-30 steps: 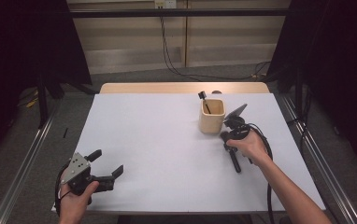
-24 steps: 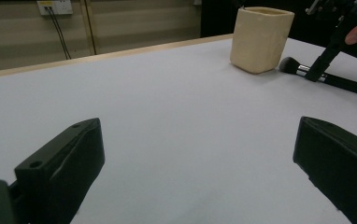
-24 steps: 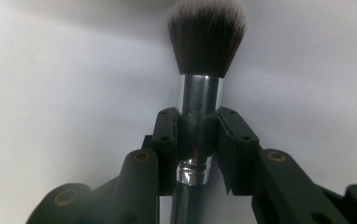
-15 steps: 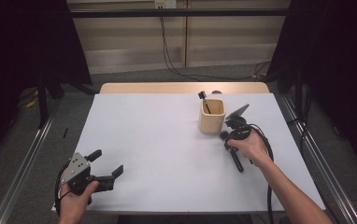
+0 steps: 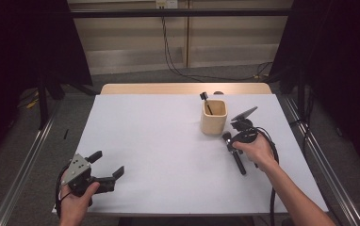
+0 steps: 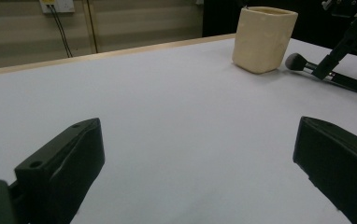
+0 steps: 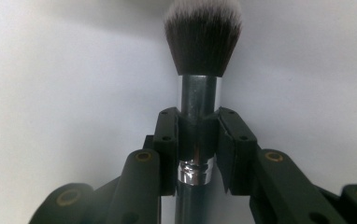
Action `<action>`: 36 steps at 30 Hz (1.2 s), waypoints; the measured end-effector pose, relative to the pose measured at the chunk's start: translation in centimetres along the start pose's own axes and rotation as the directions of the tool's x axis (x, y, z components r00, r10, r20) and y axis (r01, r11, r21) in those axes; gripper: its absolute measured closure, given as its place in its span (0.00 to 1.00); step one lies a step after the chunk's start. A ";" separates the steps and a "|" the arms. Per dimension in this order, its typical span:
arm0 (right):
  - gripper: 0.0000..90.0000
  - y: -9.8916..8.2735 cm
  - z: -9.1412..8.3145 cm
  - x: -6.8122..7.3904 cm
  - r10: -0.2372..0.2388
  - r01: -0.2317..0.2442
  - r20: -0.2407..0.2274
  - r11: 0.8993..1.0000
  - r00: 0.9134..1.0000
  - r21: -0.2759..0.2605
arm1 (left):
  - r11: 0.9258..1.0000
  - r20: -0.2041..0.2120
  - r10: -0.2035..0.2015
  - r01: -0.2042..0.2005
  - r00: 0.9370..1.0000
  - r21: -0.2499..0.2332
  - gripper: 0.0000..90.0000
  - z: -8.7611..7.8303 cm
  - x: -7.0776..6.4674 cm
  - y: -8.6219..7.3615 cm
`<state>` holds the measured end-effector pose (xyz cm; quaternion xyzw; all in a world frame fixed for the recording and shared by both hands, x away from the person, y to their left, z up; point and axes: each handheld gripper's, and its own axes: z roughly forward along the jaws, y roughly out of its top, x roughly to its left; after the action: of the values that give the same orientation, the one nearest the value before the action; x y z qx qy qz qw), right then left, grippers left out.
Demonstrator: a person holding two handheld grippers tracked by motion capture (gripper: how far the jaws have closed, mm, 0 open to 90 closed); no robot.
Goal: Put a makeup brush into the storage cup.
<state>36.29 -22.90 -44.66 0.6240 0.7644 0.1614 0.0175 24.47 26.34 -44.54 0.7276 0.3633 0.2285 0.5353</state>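
Your right gripper (image 7: 199, 135) is clamped on the silver ferrule of a makeup brush (image 7: 200, 70), one black jaw pressing each side just below the dark, white-tipped bristles. Your left gripper (image 5: 106, 165) rests at the near left corner of the table (image 5: 145, 141) with its jaws spread wide and nothing between them.

From above, the white table top carries a cream-coloured square cup (image 5: 213, 117) toward its far right. The brush (image 5: 233, 153) lies flat on the table just in front of and to the right of that cup, bristle end pointing toward the cup, black handle running back toward you under your right hand (image 5: 256, 150). A second, thinner brush (image 5: 205, 101) stands tilted inside the cup, its dark tip rising over the back rim.

Seen from the left gripper view, the cup (image 6: 264, 38) stands far across the bare surface, with the brush head (image 6: 294, 60) close beside it but not touching.
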 end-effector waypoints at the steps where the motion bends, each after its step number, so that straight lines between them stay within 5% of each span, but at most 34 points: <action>1: 0.80 -0.1 -0.1 -0.1 -0.004 0.004 0.000 1.000 1.000 -0.010 | 1.000 -0.002 -0.001 0.001 1.000 0.001 0.02 0.0 0.0 0.0; 10: 0.80 -1.2 -1.4 -0.5 -0.013 0.009 -0.037 0.994 0.999 -0.108 | 1.000 -0.006 -0.002 0.002 1.000 -0.002 0.02 0.0 0.1 0.0; 19: 0.80 -2.3 -2.3 -0.9 -0.007 -0.008 -0.066 0.976 0.998 -0.217 | 1.000 -0.012 0.004 -0.004 1.000 -0.002 0.02 -0.2 0.1 0.0; 30: 0.80 -4.2 -2.7 -1.0 -0.071 0.032 -0.099 0.936 0.993 -0.352 | 1.000 -0.018 -0.005 0.005 1.000 -0.009 0.02 -0.4 0.2 0.0; 36: 0.80 -5.1 -2.9 -1.2 -0.093 0.033 -0.118 0.901 0.989 -0.433 | 1.000 -0.019 -0.003 0.002 1.000 -0.011 0.02 -0.3 0.1 0.0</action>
<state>31.10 -25.58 -43.50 0.5672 0.7293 0.3672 0.1076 24.33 26.65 -44.40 0.7219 0.3680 0.2369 0.5360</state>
